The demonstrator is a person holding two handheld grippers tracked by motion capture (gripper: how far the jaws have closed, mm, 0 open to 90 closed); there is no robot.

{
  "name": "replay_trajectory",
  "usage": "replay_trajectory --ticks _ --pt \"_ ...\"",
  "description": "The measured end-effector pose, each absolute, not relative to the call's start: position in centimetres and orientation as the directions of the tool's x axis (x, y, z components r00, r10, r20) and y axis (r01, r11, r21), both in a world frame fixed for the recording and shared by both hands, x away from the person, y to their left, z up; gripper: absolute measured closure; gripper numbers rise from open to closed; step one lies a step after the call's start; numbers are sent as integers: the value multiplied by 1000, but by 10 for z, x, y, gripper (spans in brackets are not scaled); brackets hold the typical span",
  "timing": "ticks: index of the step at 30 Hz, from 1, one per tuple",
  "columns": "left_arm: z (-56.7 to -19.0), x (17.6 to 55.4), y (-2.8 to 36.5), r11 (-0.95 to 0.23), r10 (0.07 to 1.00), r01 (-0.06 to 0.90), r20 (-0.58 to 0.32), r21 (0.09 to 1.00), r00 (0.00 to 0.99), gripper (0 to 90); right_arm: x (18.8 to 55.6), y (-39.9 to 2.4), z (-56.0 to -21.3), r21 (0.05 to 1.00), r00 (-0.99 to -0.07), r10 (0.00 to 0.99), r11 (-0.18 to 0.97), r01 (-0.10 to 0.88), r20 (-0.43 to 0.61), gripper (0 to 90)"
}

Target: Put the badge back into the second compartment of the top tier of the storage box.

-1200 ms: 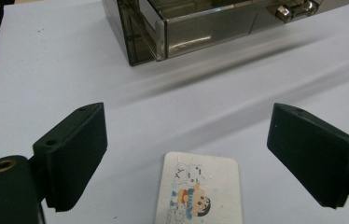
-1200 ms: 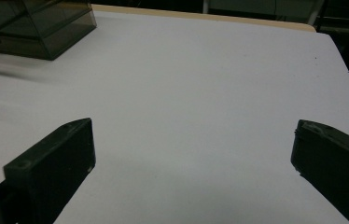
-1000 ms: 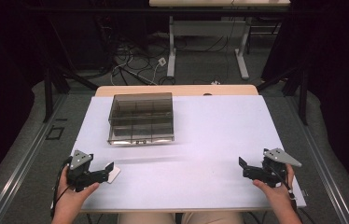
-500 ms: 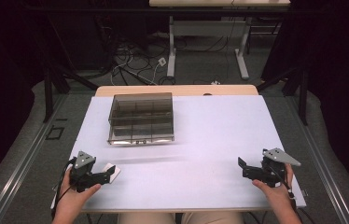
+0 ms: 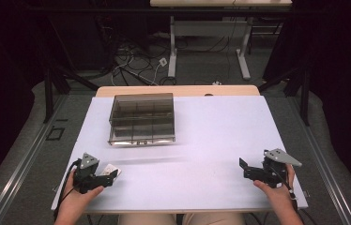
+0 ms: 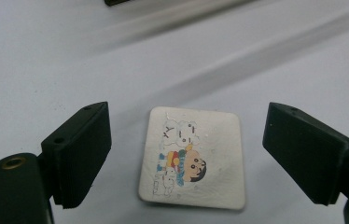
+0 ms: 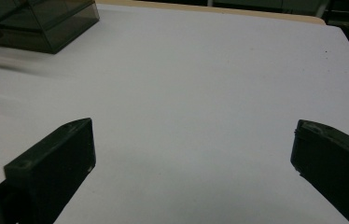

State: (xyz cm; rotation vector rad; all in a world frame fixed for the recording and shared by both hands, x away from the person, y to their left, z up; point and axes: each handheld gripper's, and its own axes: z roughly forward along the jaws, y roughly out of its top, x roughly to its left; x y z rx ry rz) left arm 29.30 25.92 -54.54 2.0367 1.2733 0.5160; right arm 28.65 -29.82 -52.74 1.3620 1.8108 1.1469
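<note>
No readable text, brand or number anywhere. Small white square card with rounded corners [image 6: 192, 157], flat on the white counter [image 5: 211, 140], carries only a printed cartoon: a black-haired child figure in red, yellow and blue, with faint white animal outlines toward 12 o'clock of it. No letters legible on it. Smoky transparent plastic compartment box [image 5: 141, 118] has a small pale strip at its 6 o'clock edge, too small to read.

White table [image 5: 211, 136]; smoky compartment box [image 5: 141, 118] far-left; cartoon card [image 6: 193, 156] flat, possibly a magnet.
</note>
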Motion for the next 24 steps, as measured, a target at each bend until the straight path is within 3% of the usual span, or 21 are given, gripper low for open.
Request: replay_trajectory --ticks 24 --pt "-549 299 257 -360 878 673 -10 646 479 193 287 -296 -529 892 -305 951 100 442 45 0"
